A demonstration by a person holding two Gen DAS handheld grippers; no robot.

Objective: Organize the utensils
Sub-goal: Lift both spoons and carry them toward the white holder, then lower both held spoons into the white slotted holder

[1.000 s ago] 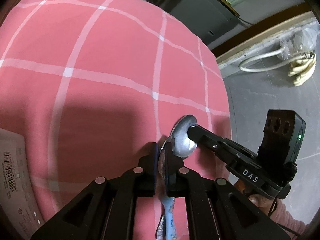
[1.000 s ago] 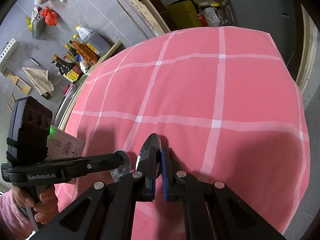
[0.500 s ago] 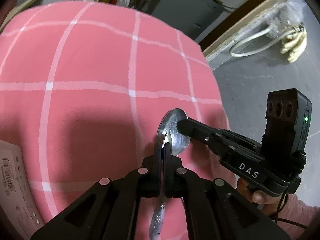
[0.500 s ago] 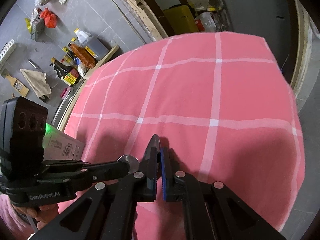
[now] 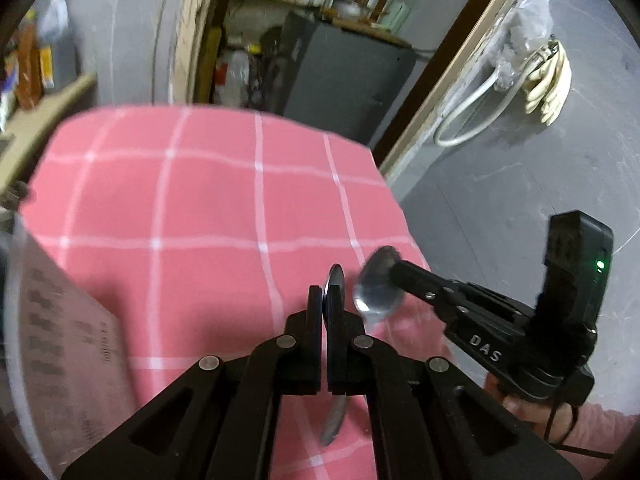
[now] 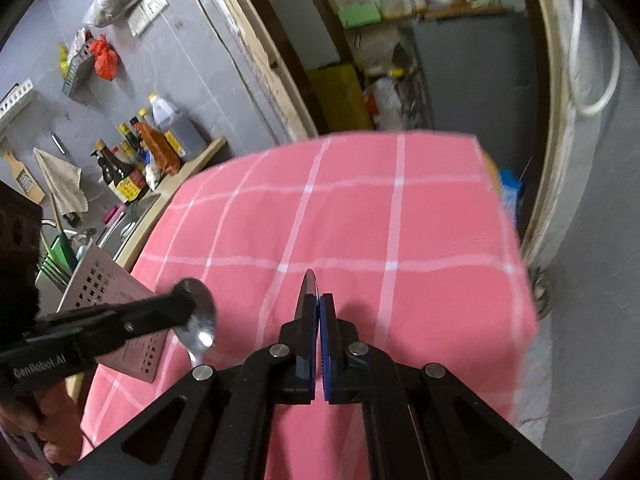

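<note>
Each gripper holds a metal spoon above a table with a pink checked cloth (image 5: 208, 208). My left gripper (image 5: 325, 300) is shut on a spoon (image 5: 335, 280) held edge-on, its handle hanging below the jaws. My right gripper (image 6: 318, 308) is shut on a second spoon (image 6: 309, 284), also edge-on. In the left wrist view the right gripper's spoon bowl (image 5: 378, 286) shows just right of my left fingers. In the right wrist view the left gripper's spoon bowl (image 6: 200, 320) shows at the left.
A perforated metal utensil holder (image 6: 116, 316) stands at the table's left edge; it also shows blurred in the left wrist view (image 5: 60, 340). A counter with sauce bottles (image 6: 136, 156) lies beyond. A dark cabinet (image 5: 344, 84) stands behind the table. The table's right edge drops to grey floor.
Both grippers have lifted away from the cloth with their spoons, and the views tilted up toward the room. The two spoons, overlapping before, are now apart.
</note>
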